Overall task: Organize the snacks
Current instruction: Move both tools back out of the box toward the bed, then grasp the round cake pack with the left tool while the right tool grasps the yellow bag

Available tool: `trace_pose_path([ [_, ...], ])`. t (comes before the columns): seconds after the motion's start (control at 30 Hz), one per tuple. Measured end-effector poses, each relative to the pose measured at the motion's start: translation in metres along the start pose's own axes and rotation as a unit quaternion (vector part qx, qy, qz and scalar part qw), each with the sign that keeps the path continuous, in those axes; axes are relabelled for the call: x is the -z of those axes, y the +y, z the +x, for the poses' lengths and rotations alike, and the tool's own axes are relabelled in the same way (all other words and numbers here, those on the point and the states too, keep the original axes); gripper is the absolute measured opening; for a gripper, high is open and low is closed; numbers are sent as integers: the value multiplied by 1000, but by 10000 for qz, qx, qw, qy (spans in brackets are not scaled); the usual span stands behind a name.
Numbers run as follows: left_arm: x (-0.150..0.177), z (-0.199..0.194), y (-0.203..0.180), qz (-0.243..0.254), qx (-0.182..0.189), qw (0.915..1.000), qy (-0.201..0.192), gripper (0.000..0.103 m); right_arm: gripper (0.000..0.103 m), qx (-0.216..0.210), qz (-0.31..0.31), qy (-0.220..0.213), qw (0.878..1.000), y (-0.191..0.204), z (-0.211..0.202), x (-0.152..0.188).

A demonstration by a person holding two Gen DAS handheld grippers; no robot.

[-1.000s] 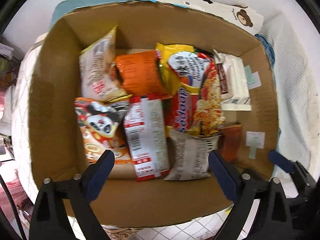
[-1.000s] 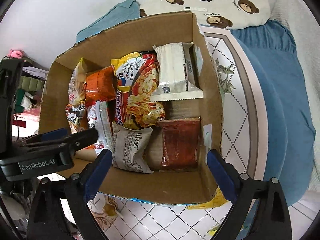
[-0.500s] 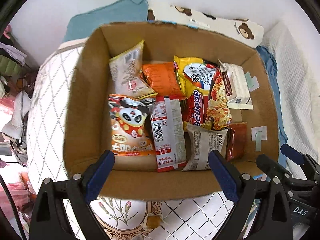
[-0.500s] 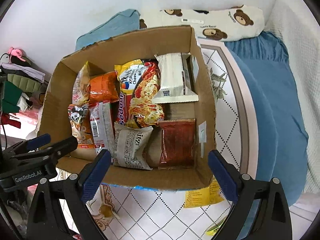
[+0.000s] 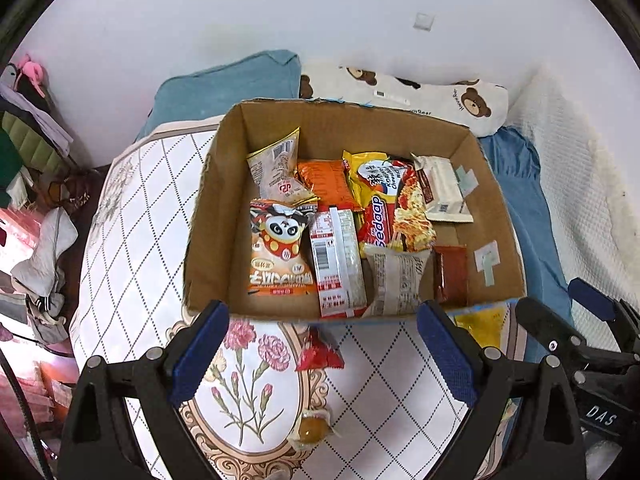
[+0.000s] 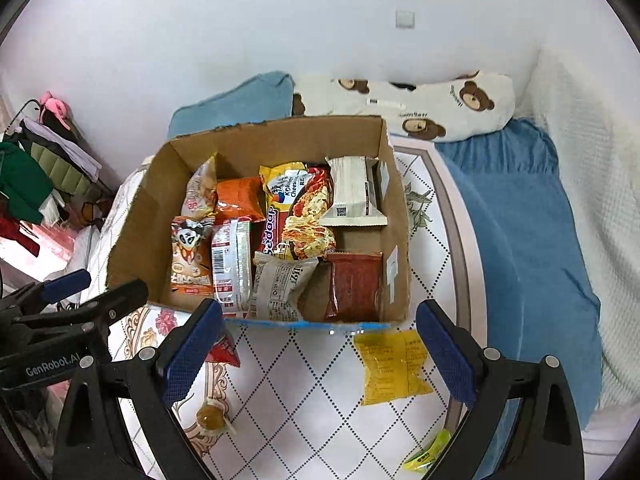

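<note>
Snacks fill the cardboard box (image 5: 208, 240) beyond both spread, empty grippers, left gripper (image 5: 322, 350) and right gripper (image 6: 316, 350), a yellow packet (image 6: 390, 366) lying between the right's fingers.

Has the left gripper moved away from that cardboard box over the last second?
Yes. The left gripper has pulled back and up; the cardboard box now looks smaller and farther.

A bed with a diamond-and-flower patterned cover (image 6: 304, 380), bearing a cardboard box (image 6: 396, 264) of snacks, with a red packet (image 5: 320, 354), a wrapped round sweet (image 6: 210, 420), a yellow packet (image 6: 390, 366) and a small green-yellow packet (image 6: 430, 452) loose before it, two pillows and a blue blanket (image 6: 520, 248) alongside.
</note>
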State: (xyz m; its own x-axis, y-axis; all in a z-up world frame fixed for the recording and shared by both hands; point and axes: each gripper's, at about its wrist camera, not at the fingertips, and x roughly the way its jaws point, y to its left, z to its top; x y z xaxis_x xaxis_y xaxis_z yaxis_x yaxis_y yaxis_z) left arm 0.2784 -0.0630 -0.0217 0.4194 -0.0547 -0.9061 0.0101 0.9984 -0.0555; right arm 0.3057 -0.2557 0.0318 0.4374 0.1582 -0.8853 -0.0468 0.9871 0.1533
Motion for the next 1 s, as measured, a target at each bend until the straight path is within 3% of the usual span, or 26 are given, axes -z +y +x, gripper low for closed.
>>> trace_pose_path([
  [0.17, 20, -18, 5, -113, 88, 9998, -138, 96, 99, -306, 219, -187, 9991, -3, -22, 20],
  [0.3, 46, -12, 16, -262, 47, 9996, -16, 96, 99, -477, 472, -27, 9977, -17, -18, 40],
  [0.5, 95, 50, 30, -428, -167, 9949, 900, 96, 99, -283, 970, 470, 9938, -64, 30, 68],
  [0.83, 145, 124, 32, -598, -142, 9789, 1947, 96, 99, -100, 751, 1372, 9876, -93, 146, 80],
  [0.87, 149, 128, 30, -587, -122, 9776, 2018, 96, 98, -60, 736, 1408, 9873, -93, 152, 81],
  [0.97, 155, 132, 26, -528, -94, 9767, 2079, 96, 72, 1, 645, 1446, 9874, -90, 160, 84],
  [1.0, 157, 133, 23, -484, -85, 9766, 2092, 96, 72, 8, 629, 1475, 9871, -89, 161, 87],
])
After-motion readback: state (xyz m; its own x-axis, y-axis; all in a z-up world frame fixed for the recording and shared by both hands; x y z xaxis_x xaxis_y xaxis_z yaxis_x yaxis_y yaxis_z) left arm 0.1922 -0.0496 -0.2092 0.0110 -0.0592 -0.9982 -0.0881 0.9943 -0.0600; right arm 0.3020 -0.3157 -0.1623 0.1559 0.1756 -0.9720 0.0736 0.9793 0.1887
